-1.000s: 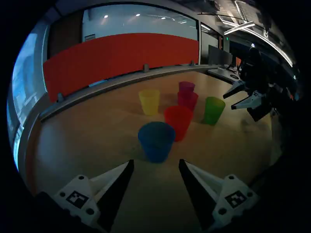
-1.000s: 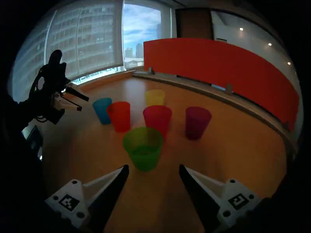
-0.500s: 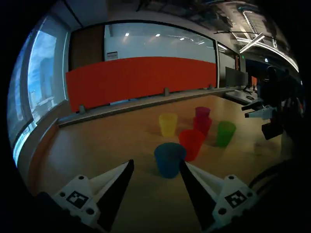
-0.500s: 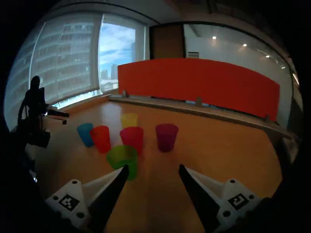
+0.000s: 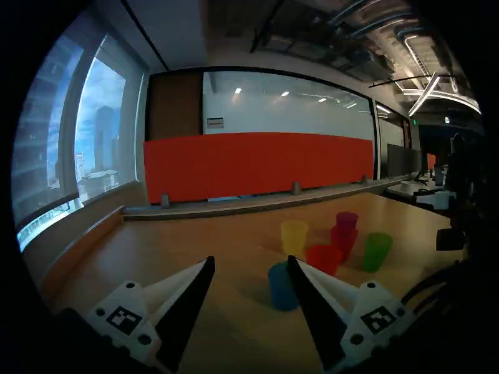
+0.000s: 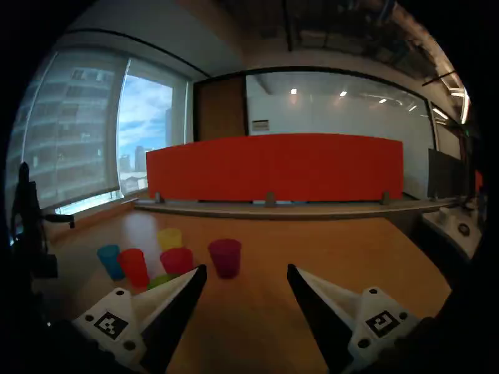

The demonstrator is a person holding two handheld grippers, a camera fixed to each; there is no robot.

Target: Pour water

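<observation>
Several plastic cups stand grouped on the wooden table (image 5: 187, 249). In the left gripper view the blue cup (image 5: 280, 287) is nearest, partly behind my right finger, with the orange-red cup (image 5: 323, 258), yellow cup (image 5: 294, 237), crimson cup (image 5: 343, 240), magenta cup (image 5: 347, 219) and green cup (image 5: 377, 250) beyond. My left gripper (image 5: 249, 260) is open and holds nothing. In the right gripper view the green cup (image 6: 161, 280) peeks out behind my left finger, near the blue cup (image 6: 111, 260) and magenta cup (image 6: 224, 257). My right gripper (image 6: 246, 268) is open with nothing between its fingers.
A long red partition (image 6: 274, 167) runs along the table's far edge. Windows (image 6: 81, 156) line one side. The other gripper shows as a dark shape at the far left (image 6: 37, 237). Bare tabletop (image 6: 349, 249) stretches to the right of the cups.
Both grippers have drawn back from the cups and tilted up. The cups now sit smaller and lower in both views, and more wall and ceiling shows.
</observation>
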